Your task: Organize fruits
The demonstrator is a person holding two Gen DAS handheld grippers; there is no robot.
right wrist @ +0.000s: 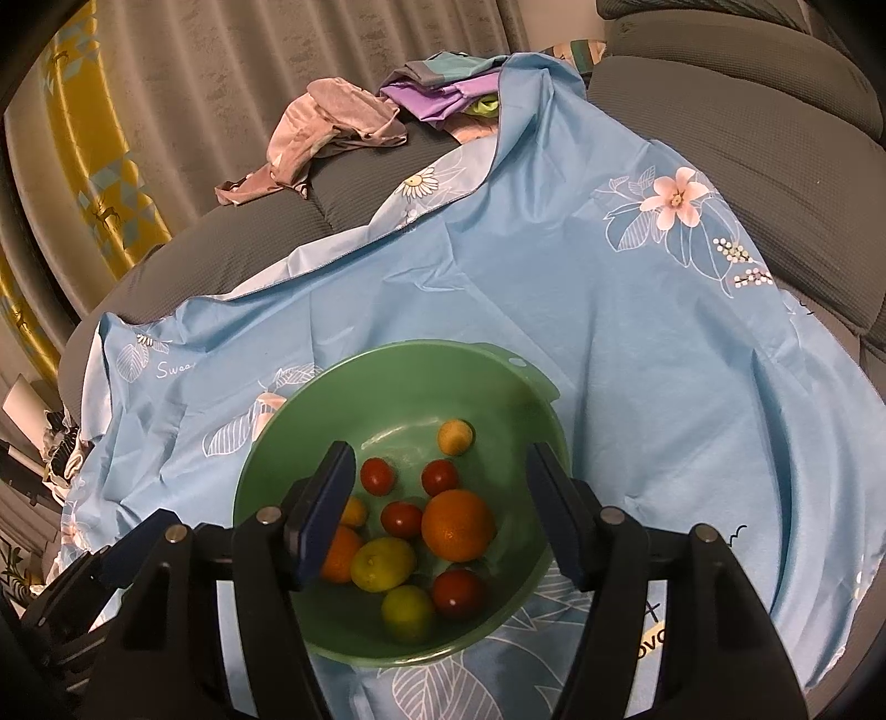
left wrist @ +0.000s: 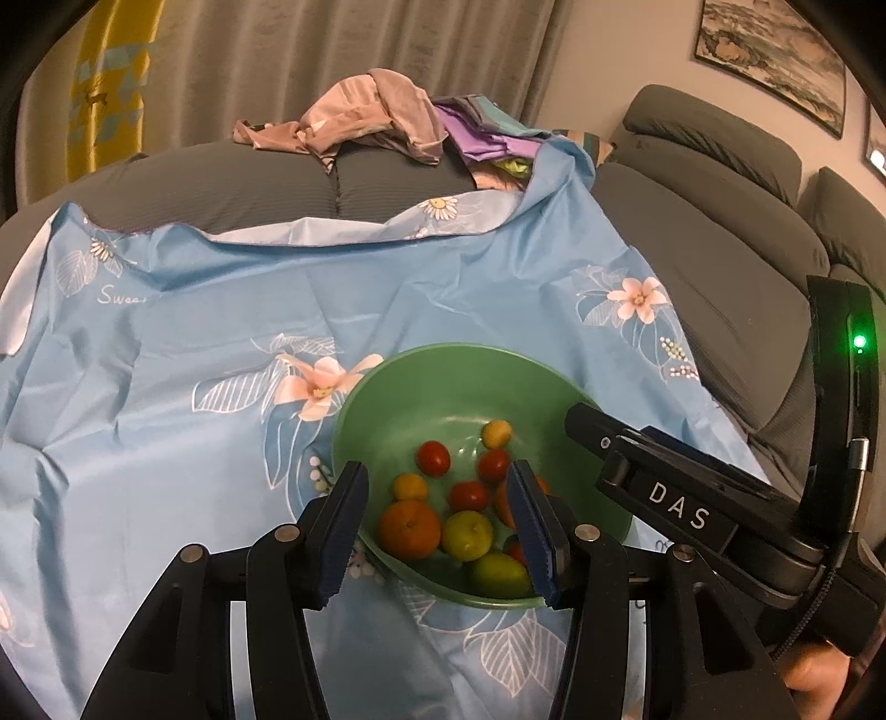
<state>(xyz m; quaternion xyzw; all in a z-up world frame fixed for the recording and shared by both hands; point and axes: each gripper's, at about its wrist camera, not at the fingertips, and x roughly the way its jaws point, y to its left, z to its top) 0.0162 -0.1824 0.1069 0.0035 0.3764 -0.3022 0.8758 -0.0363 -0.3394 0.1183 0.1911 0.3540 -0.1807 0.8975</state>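
Grey sofa cushions (left wrist: 736, 266) carry a pale blue flowered sheet (left wrist: 194, 443), and both tools hang over a green bowl (right wrist: 387, 387) that sits on it

Nearest the left gripper (left wrist: 437, 534), between its blue-padded fingers (left wrist: 344, 531), lie a large orange (left wrist: 410, 529), a yellow-green citrus (left wrist: 468, 535) and a greener one (left wrist: 498, 573) against the bowl's near wall. Its jaws stand apart with nothing pressed between them; the fruit is below, inside the bowl. Just past the fingertips are small red tomatoes (left wrist: 433, 457) and a small yellow fruit (left wrist: 496, 433) toward the far side of the bowl. To this tool's right the other tool's black body (left wrist: 681, 509) reaches in, marked DAS, with a green light on it.

The right gripper (right wrist: 437, 509) also stands wide and grips nothing. Beneath its gap are a big orange (right wrist: 458, 525), a yellow lemon-like fruit (right wrist: 385, 564), a green one (right wrist: 408, 613) and a red tomato (right wrist: 458, 594); a second orange (right wrist: 340, 554) is partly hidden behind the left finger (right wrist: 321, 515). Further from the tips sit more tomatoes (right wrist: 440, 477) and the yellow fruit (right wrist: 455, 436).

Beyond the bowl the sheet runs up over the sofa back. Well past it lie a crumpled pink garment (left wrist: 365, 116) and purple and teal cloth (right wrist: 437, 88), with grey curtains (left wrist: 343, 44) behind and a framed picture (left wrist: 775, 55) on the wall to the right
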